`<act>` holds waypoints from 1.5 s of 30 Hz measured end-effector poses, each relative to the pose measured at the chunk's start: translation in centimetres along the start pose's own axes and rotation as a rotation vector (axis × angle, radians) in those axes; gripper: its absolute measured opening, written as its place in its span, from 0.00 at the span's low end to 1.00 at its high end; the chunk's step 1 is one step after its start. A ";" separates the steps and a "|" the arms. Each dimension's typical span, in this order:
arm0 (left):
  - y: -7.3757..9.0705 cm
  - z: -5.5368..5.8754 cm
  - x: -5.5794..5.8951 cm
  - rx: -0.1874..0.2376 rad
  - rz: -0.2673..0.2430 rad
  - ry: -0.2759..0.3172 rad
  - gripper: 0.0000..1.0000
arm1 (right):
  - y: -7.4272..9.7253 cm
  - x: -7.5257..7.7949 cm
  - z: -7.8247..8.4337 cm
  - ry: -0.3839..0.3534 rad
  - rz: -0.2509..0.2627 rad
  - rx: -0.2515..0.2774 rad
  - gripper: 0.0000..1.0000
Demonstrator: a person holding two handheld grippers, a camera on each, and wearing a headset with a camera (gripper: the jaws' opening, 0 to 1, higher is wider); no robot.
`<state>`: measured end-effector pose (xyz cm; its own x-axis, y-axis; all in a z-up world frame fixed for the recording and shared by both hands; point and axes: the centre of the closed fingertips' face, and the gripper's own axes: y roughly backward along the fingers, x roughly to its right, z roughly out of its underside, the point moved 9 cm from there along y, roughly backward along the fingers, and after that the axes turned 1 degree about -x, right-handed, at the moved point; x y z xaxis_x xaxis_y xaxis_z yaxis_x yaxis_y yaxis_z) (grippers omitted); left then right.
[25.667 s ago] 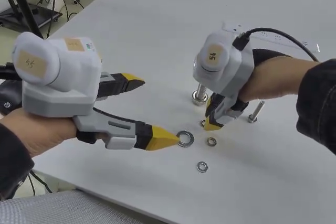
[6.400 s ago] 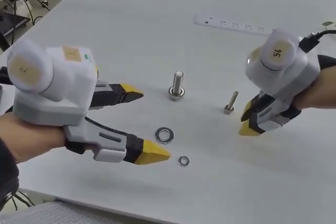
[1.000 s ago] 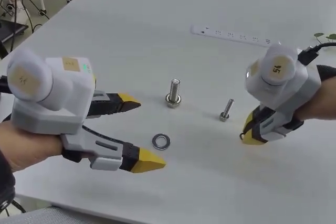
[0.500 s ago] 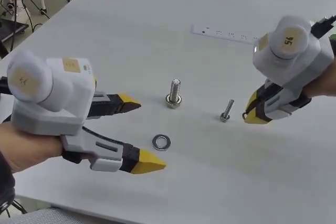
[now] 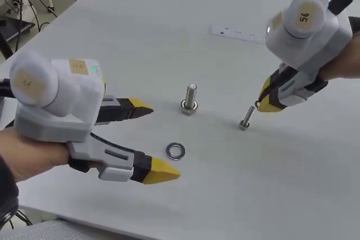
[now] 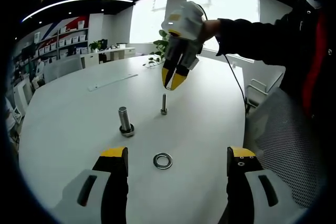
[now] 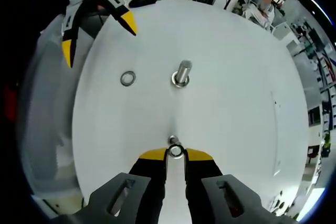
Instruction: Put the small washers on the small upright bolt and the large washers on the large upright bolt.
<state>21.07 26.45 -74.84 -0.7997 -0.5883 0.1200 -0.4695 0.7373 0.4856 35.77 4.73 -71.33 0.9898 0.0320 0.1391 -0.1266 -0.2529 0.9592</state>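
Head view: the white table (image 5: 140,26) is carrying the same parts, but my right gripper (image 5: 262,105) is no longer waiting low beside the small bolt (image 5: 246,117). I am raising it and bringing it over the top of this bolt. My left gripper (image 5: 165,142) is hovering near the front edge with its jaws spread wide and nothing between them. It is staying almost where it was.

The large bolt (image 5: 190,98) is standing upright in the middle, well apart from the small one. The large washer (image 5: 175,150) is still lying flat on the table, just in front of the left jaws.

The small washer (image 7: 176,151) that was lying near the large washer some seconds ago is gone from the table. In the right gripper view my jaws are pinching it at their tips, directly over the end of the small bolt.

So I think I am now in the threading step for this small washer. After it, the large washer is remaining for the large bolt.
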 end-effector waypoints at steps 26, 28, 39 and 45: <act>-0.1 0.1 -0.2 -0.005 -0.011 0.013 0.76 | -1.8 0.5 0.0 0.021 -0.047 -0.029 0.13; -0.1 0.1 -0.2 -0.004 -0.011 0.014 0.76 | -1.9 0.6 0.0 0.021 -0.050 -0.034 0.13; -0.1 0.3 -0.2 -0.006 -0.007 0.018 0.76 | -3.2 0.8 0.2 0.010 -0.070 -0.039 0.13; -0.1 0.4 -0.2 -0.009 -0.005 0.021 0.76 | -4.2 0.8 0.4 0.006 -0.084 -0.047 0.13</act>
<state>21.12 26.59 -75.26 -0.7891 -0.5991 0.1354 -0.4704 0.7312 0.4941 37.12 5.42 -75.36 0.9966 0.0568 0.0591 -0.0464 -0.2037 0.9779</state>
